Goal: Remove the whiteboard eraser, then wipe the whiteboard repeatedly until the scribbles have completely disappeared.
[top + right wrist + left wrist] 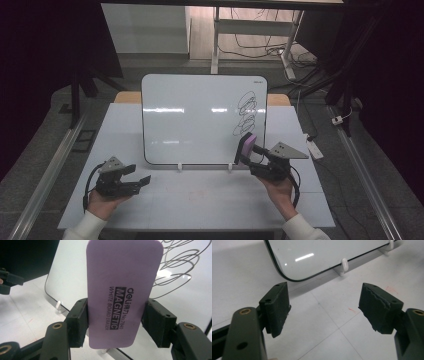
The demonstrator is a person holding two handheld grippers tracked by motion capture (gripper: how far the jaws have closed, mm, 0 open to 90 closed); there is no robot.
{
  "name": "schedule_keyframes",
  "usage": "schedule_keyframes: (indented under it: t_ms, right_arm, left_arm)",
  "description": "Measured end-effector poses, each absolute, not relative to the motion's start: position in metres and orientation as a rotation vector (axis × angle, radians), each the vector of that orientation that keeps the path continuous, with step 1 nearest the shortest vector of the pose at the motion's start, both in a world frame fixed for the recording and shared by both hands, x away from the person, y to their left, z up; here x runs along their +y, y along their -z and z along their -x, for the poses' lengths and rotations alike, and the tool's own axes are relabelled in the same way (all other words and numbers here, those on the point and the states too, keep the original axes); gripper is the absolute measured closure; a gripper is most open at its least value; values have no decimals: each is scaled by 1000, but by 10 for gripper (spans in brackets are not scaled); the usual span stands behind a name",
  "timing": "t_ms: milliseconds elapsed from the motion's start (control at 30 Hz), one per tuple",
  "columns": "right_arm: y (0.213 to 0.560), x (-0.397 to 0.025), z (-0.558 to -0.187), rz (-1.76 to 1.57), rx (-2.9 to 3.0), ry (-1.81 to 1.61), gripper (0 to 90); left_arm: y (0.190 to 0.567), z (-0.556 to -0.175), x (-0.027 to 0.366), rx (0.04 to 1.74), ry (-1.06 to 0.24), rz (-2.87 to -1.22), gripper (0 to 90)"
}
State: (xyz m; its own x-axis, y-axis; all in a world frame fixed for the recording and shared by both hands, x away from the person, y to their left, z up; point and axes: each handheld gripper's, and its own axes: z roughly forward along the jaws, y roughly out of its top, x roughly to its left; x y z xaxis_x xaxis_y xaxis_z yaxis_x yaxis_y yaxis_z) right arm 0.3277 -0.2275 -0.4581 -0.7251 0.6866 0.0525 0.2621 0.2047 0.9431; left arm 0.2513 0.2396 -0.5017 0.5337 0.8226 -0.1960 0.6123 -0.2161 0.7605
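- Your right gripper (256, 156) has its jaws clamped on the long edges of a flat, rounded-corner purple whiteboard eraser (123, 293). In the high view that eraser (245, 148) stands on end at the lower right part of the board, just below the marks.
- The white glossy whiteboard with a thin black rim (200, 120) leans upright on small white clip feet (344, 264) at the far half of the pale grey table (200, 200).
- A column of dark looping marker scribbles (246, 112) runs down the board's right side. In the right gripper view the loops (178, 263) sit just beyond the eraser's top right corner, all of them looking intact.
- Progress, as I judge it: the eraser is picked up and brought to the board; the wiping itself is not yet done. No smear or cleared patch shows. Left to do: press the pad to the surface and sweep up through the whole column.
- Whether the eraser touches the board cannot be told from these views.
- Your left gripper (134, 175) rests low over the table's near left, jaws spread wide, holding nothing; its own view shows the board's lower corner ahead.
- Readable print on the eraser's back: "deli", "MAGNETIC", "WHITE BOARD ERASER", "No.7840". A tiny mark at the board's top right corner is too small to read.
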Motion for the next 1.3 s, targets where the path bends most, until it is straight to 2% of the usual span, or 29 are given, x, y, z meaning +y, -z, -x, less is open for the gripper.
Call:
schedule_keyframes:
  t_ms: [600,967,1300]
  right_arm:
    - [438,-237,-330,-866,2028,-1500,398]
    - [384,-244,-363,-895,1900,-1359,398]
    - [368,-235,-393,-895,1894,-1256,398]
  left_arm:
    - [503,-253,237,1158,-314,-1947,244]
    - [503,-253,240,1163,-316,-1942,242]
    - [505,-254,240,1163,-306,-1949,242]
